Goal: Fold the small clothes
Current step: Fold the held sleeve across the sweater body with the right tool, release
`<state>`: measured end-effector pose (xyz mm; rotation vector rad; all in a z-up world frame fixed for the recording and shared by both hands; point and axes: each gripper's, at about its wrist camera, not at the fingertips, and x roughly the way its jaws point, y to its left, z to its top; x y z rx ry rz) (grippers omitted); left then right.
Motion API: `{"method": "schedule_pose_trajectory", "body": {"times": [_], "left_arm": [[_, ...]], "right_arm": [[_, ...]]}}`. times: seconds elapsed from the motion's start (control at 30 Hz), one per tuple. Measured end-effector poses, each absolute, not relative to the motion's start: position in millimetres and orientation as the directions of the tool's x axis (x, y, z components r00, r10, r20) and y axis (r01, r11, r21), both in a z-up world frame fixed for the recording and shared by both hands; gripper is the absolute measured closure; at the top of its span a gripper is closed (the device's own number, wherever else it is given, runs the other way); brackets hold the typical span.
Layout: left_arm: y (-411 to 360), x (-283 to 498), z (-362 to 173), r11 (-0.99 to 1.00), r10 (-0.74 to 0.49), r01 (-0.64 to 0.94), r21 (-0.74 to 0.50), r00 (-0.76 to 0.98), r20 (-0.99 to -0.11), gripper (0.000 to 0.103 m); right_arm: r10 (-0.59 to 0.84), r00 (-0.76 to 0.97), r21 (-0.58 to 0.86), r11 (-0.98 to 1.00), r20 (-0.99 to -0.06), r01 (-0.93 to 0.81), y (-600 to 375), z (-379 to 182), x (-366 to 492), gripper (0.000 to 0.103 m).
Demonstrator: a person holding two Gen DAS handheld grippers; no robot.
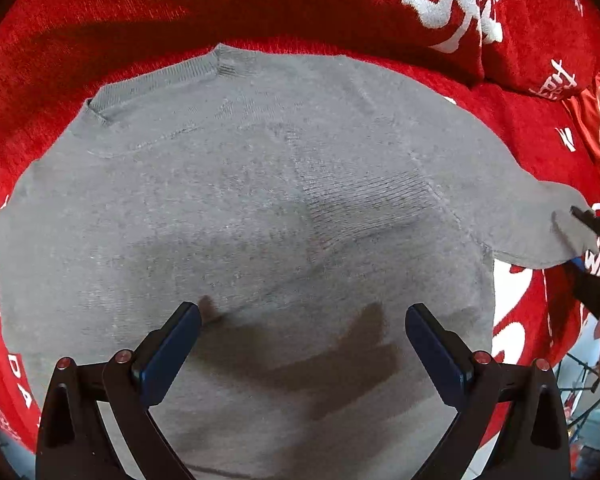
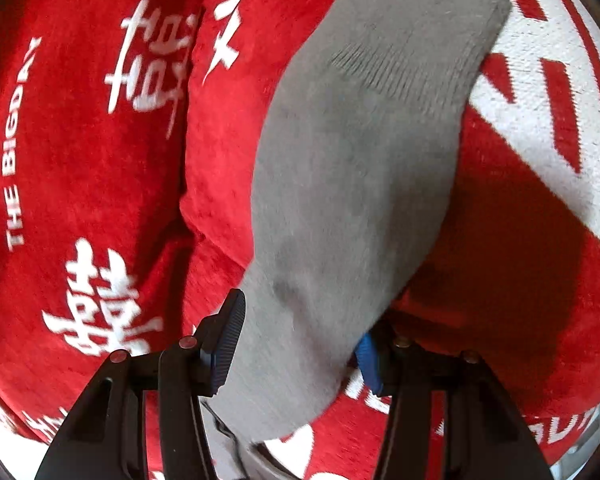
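Knitwear is filling the left wrist view: a grey sweater [image 1: 236,200] is lying flat on a red plush blanket [image 1: 100,32], ribbed collar at the upper left, fine knit ribbing showing across the chest. The left gripper [image 1: 302,340] is hovering low over the hem area, its dark blue pads spread wide apart with nothing between them, and it is casting a soft shadow on the fabric. Off at the right edge of that view, the sleeve [image 1: 540,224] is stretching outward to where the right gripper [image 1: 584,236] is taking it, though only a sliver of that tool is showing there.

Over on the right wrist camera, the picture is changing completely: the sleeve [image 2: 352,168] is running up and away as a long grey tube, blunt cuff end at the top right, slightly motion-blurred. The right gripper [image 2: 296,344] is sitting with its ridged blue pads on either side of the sleeve, seemingly pinching it, though the far pad is half hidden behind the cloth. The blanket [image 2: 100,184] is showing its fuzzy pile here, with white woven characters and the lettering "THE BIGDAY" along the left.
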<state>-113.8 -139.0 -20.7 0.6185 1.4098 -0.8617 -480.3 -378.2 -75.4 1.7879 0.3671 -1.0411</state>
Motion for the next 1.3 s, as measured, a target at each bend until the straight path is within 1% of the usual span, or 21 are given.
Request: {"method": "schedule_pose_trajectory", "body": {"times": [0.07, 0.1, 0.17, 0.27, 0.4, 0.5, 0.6, 0.67, 0.73, 0.83, 0.9, 0.93, 0.97, 1.03, 1.07, 1.13, 1.17, 1.2, 1.23, 1.27, 1.3], "left_arm": [[-139.0, -115.7, -20.4, 0.575, -0.147, 0.809, -0.121, -0.043, -0.988, 0.001], [-139.4, -116.1, -20.0, 0.577, -0.150, 0.808, -0.123, -0.043, -0.988, 0.001], [-141.9, -117.9, -19.0, 0.577, -0.155, 0.808, -0.119, -0.035, -0.987, 0.001], [-145.7, -119.1, -18.1, 0.573, -0.163, 0.812, -0.110, -0.018, -0.986, 0.001], [-140.3, -110.2, -13.8, 0.590, -0.175, 0.801, -0.105, -0.001, -0.985, 0.001], [-132.4, -97.6, -8.9, 0.610, -0.186, 0.786, -0.099, 0.020, -0.982, 0.001], [-119.6, -81.4, -3.1, 0.630, -0.192, 0.773, -0.079, 0.056, -0.980, 0.001], [-109.2, -69.0, 0.3, 0.650, -0.195, 0.758, -0.065, 0.083, -0.977, 0.001], [-98.2, -58.5, 2.3, 0.669, -0.193, 0.742, -0.054, 0.103, -0.976, 0.001], [-78.5, -41.2, 4.9, 0.707, -0.187, 0.706, -0.037, 0.136, -0.973, 0.001], [-62.0, -27.8, 5.4, 0.738, -0.178, 0.674, -0.026, 0.156, -0.972, 0.001], [-55.0, -22.0, 4.5, 0.751, -0.172, 0.660, -0.024, 0.161, -0.972, 0.001], [-46.3, -15.1, 2.5, 0.768, -0.163, 0.640, -0.019, 0.167, -0.972, 0.001], [-31.6, -5.3, -1.1, 0.790, -0.149, 0.614, -0.011, 0.174, -0.973, 0.001], [-25.1, -1.4, -3.7, 0.798, -0.143, 0.603, -0.008, 0.176, -0.974, 0.001], [-16.9, 2.5, -9.4, 0.809, -0.131, 0.587, -0.003, 0.176, -0.976, 0.001], [-10.8, 6.4, -12.4, 0.816, -0.127, 0.577, -0.005, 0.171, -0.977, 0.001], [-9.2, 8.3, -14.2, 0.821, -0.127, 0.571, -0.009, 0.166, -0.978, 0.001], [-5.3, 10.8, -15.5, 0.826, -0.128, 0.564, -0.016, 0.160, -0.979, 0.001], [-1.2, 13.1, -16.1, 0.829, -0.131, 0.559, -0.021, 0.158, -0.979, 0.001], [2.6, 16.7, -16.9, 0.833, -0.137, 0.553, -0.029, 0.155, -0.978, 0.001]], "right_arm": [[-0.225, 0.624, 0.640, -0.492, -0.749, 0.591, -379.3, -79.8, -484.0, 0.048], [-0.228, 0.640, 0.652, -0.501, -0.734, 0.569, -379.5, -81.5, -484.0, 0.050], [-0.222, 0.671, 0.672, -0.505, -0.707, 0.542, -380.6, -83.5, -480.4, 0.095], [-0.227, 0.712, 0.717, -0.462, -0.665, 0.522, -384.0, -76.4, -468.8, 0.095], [-0.203, 0.772, 0.781, -0.350, -0.603, 0.518, -389.2, -52.9, -435.7, 0.095], [-0.147, 0.815, 0.822, -0.217, -0.560, 0.526, -389.9, -27.7, -393.0, 0.095], [-0.058, 0.850, 0.852, -0.055, -0.523, 0.520, -383.2, -0.4, -332.0, 0.095], [0.008, 0.851, 0.850, 0.053, -0.525, 0.524, -373.4, 13.4, -292.6, 0.095], [0.096, 0.829, 0.828, 0.191, -0.551, 0.527, -353.2, 24.8, -244.2, 0.094], [0.216, 0.753, 0.767, 0.363, -0.622, 0.529, -309.4, 24.3, -178.5, 0.094], [0.274, 0.691, 0.730, 0.414, -0.669, 0.543, -281.6, 9.5, -147.0, 0.094], [0.295, 0.653, 0.707, 0.431, -0.698, 0.561, -268.5, -2.0, -133.1, 0.094], [0.307, 0.609, 0.676, 0.445, -0.731, 0.587, -257.3, -15.2, -121.5, 0.091], [0.330, 0.528, 0.622, 0.455, -0.783, 0.637, -245.6, -38.0, -107.1, 0.090], [0.341, 0.485, 0.593, 0.449, -0.805, 0.669, -241.9, -49.8, -103.8, 0.087], [0.353, 0.499, 0.610, 0.394, -0.791, 0.688, -241.8, -58.0, -109.2, 0.083], [0.352, 0.521, 0.626, 0.360, -0.777, 0.692, -244.1, -57.3, -114.4, 0.070], [0.345, 0.543, 0.640, 0.322, -0.766, 0.698, -248.2, -54.0, -121.4, 0.061], [0.326, 0.565, 0.650, 0.294, -0.758, 0.701, -251.4, -50.9, -128.8, 0.049], [0.292, 0.585, 0.652, 0.269, -0.757, 0.709, -256.3, -46.5, -135.6, 0.045], [0.252, 0.593, 0.643, 0.246, -0.765, 0.725, -263.2, -43.2, -141.6, 0.045]]}}
